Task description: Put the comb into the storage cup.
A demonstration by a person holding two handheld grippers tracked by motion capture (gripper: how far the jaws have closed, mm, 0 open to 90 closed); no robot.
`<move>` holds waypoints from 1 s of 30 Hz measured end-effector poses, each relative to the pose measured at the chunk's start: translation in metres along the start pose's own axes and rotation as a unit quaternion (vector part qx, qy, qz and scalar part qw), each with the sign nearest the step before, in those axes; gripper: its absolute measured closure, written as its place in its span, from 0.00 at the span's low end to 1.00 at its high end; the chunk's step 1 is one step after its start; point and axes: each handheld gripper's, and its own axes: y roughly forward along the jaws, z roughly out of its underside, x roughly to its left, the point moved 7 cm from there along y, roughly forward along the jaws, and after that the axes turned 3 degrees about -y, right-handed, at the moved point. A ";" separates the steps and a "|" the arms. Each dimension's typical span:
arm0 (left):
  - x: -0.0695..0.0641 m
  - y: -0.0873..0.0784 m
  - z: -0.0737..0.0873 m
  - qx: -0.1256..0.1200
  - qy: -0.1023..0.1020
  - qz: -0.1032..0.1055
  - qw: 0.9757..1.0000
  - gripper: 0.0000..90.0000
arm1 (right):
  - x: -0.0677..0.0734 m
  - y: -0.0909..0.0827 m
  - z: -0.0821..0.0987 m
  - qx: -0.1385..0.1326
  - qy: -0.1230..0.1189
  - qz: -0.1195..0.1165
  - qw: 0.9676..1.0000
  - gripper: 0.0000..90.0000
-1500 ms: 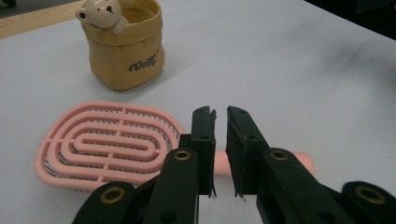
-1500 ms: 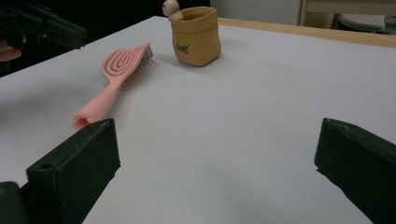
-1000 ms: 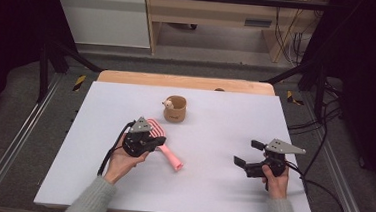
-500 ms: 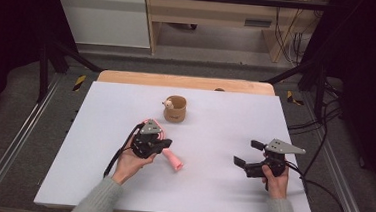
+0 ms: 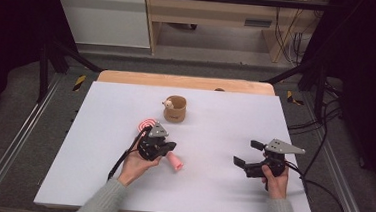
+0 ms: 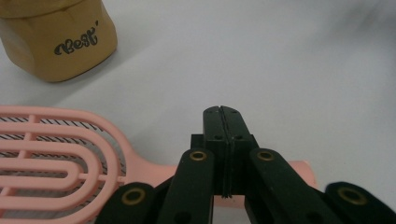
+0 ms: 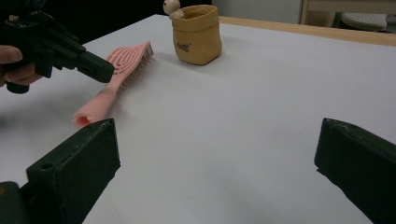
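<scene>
A pink hairbrush (image 5: 174,161) lies flat on the white table (image 5: 209,198), its oval head (image 6: 56,158) toward the far left and its handle toward me. My left gripper (image 5: 171,146) hangs just over the handle, its black jaws (image 6: 223,116) pressed together with nothing between them. Whether they touch the brush (image 7: 122,70) I cannot tell. My right gripper (image 5: 248,153) rests at the near right with its jaws wide apart (image 7: 219,158) and nothing in them. From that side the left gripper (image 7: 102,71) shows above the handle.
A tan pouch-shaped cup (image 5: 175,109) lettered "Best" (image 6: 56,37) stands beyond the brush at table centre, a small figure on its rim (image 7: 171,8). A wooden strip (image 5: 187,82) edges the table's far side. Bare white surface lies between the two grippers.
My left gripper has shifted right and slightly lower, from over the brush head to over its handle. The right gripper and the brush have stayed put.
</scene>
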 end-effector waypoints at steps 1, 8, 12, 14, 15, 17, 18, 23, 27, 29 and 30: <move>-0.001 0.001 0.000 0.001 0.001 -0.001 1.000 1.00 | 0.000 0.000 0.000 0.000 0.000 0.000 1.000 0.00; -0.003 0.009 0.004 0.018 0.012 -0.006 1.000 1.00 | 0.000 0.000 0.000 0.000 0.000 0.000 1.000 0.00; -0.003 0.012 0.006 0.025 0.018 -0.008 0.999 1.00 | 0.000 0.000 0.000 0.001 -0.001 -0.001 1.000 0.00; -0.004 0.013 0.007 0.029 0.020 -0.008 0.999 1.00 | 0.000 0.001 0.000 0.001 0.000 -0.001 1.000 0.00; -0.004 0.013 0.008 0.031 0.021 -0.007 0.999 1.00 | 0.000 0.001 0.000 0.001 0.000 -0.001 1.000 0.00; -0.005 0.014 0.009 0.034 0.023 -0.005 0.999 1.00 | 0.000 0.001 0.000 0.001 -0.001 -0.001 1.000 0.00; -0.005 0.015 0.010 0.037 0.024 -0.005 0.999 1.00 | 0.000 0.001 0.000 0.001 -0.001 -0.001 1.000 0.00; -0.006 0.015 0.011 0.041 0.026 -0.004 0.999 1.00 | 0.000 0.001 0.000 0.001 0.000 -0.001 1.000 0.00; -0.006 0.014 0.012 0.043 0.029 -0.004 0.999 1.00 | 0.001 0.001 0.001 0.002 0.000 -0.001 1.000 0.00; -0.007 0.014 0.012 0.046 0.031 -0.003 0.998 1.00 | 0.000 0.001 0.000 0.001 0.000 -0.001 1.000 0.00; -0.007 0.014 0.013 0.046 0.031 -0.001 0.998 1.00 | 0.000 0.001 0.000 0.001 0.000 -0.001 1.000 0.00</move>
